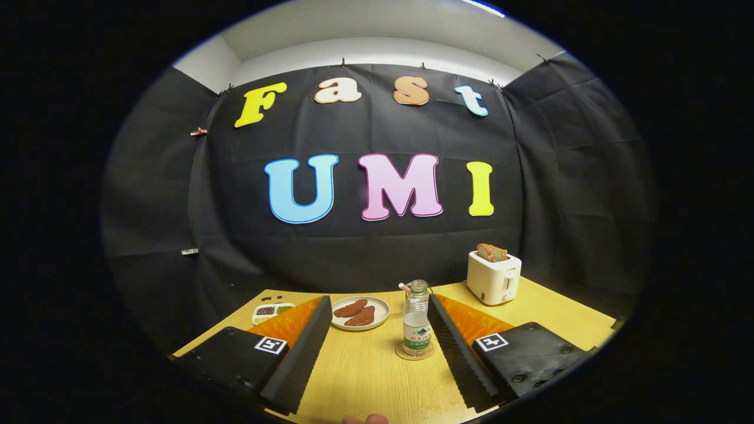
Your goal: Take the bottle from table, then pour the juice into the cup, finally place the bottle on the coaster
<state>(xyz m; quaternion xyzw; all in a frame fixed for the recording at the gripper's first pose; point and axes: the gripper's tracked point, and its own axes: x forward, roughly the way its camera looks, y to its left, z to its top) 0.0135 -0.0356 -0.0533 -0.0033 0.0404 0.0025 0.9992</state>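
Bottle (416,321) upright on coaster (414,352); gripper (377,330) fingers apart, unladen

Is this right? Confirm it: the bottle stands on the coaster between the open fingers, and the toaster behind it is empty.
Not quite. The gripper view shows a slice of bread sticking out of the toaster, so it is not empty. The rest holds: the bottle stands on the coaster between the open fingers of the gripper.

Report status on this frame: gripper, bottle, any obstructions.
Gripper open, holding nothing. Bottle upright on the coaster, between the fingers, nearer the right one. Plate beyond the fingers, toaster farther back; nothing blocking.
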